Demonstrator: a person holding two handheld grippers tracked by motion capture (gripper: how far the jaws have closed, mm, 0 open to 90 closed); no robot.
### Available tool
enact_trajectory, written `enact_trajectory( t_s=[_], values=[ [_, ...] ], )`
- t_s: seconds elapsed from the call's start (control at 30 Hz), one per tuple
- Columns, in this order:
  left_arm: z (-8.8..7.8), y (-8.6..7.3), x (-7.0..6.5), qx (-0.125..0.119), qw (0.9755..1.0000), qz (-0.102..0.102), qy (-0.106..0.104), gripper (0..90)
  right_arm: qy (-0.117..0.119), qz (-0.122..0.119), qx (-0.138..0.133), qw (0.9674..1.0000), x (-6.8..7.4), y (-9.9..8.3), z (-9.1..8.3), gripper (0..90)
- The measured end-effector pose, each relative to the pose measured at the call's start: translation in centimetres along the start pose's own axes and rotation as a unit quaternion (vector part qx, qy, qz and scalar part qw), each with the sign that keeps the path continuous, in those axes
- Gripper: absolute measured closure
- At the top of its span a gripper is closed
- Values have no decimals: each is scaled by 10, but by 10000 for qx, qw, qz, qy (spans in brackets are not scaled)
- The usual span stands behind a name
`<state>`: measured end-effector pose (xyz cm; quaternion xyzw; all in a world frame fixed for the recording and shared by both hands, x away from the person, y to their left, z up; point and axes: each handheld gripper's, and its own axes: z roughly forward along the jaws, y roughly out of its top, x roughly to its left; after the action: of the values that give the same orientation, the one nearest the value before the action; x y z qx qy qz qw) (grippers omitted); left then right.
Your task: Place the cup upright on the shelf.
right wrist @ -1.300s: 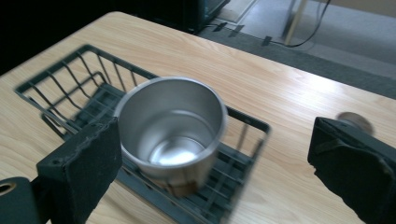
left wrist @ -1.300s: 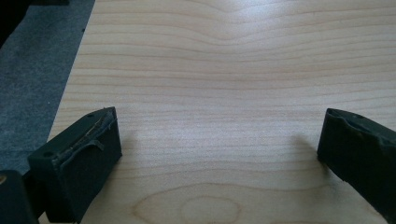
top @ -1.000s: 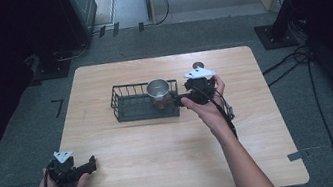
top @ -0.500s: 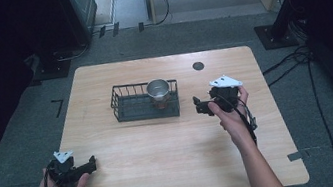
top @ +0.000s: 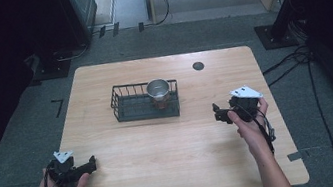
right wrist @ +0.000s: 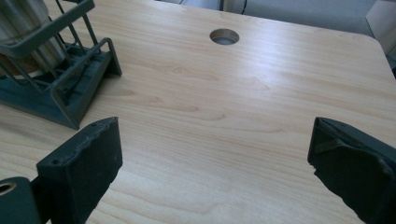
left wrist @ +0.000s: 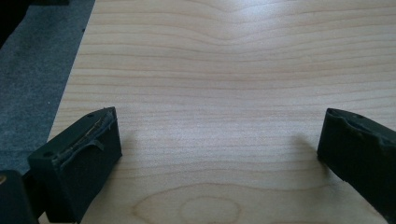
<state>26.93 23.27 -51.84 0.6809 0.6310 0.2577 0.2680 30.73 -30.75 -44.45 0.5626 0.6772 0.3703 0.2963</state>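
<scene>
A metal cup (top: 158, 90) stands upright in the right end of a black wire basket (top: 132, 110) at the middle of the wooden table (top: 179, 152). My right gripper (top: 217, 114) hovers to the right of the basket, apart from it, jaws open and empty. In the right gripper view the basket's corner (right wrist: 70, 93) and the cup (right wrist: 23, 28) sit at the upper left beyond the wide-apart jaws. My left gripper (top: 90, 163) rests near the table's front left corner, open, with bare wood between its jaws in the left gripper view.
A round cable hole (top: 198, 65) lies in the table top behind the right gripper, and shows as a cable hole (right wrist: 224, 36) in the right gripper view. Grey carpet, cables and dark equipment stands surround the table.
My right gripper has drawn back from the cup in the basket, moving right and toward the front of the table, with nothing in its jaws. The left gripper has stayed put.
</scene>
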Motion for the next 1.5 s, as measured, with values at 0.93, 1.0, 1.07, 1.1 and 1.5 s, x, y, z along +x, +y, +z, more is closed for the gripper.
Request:
enact_trajectory(
  t_s=[0.93,1.0,1.07,1.1,1.5],
  values=[
    [0,0,0,0,10000,0,-1,0,-530,497,562,9958,-56,-79,-19,30],
    [0,0,0,1,10000,2,0,0,-550,516,611,9953,-58,-86,-20,30],
    [0,0,0,-1,10000,0,0,0,-561,549,667,9947,-60,-92,-22,30],
    [0,0,0,1,10000,1,-1,0,-578,547,690,9944,-61,-95,-23,30],
    [0,0,0,0,10000,1,0,0,-665,646,841,9921,-68,-120,-40,30]
  ],
)
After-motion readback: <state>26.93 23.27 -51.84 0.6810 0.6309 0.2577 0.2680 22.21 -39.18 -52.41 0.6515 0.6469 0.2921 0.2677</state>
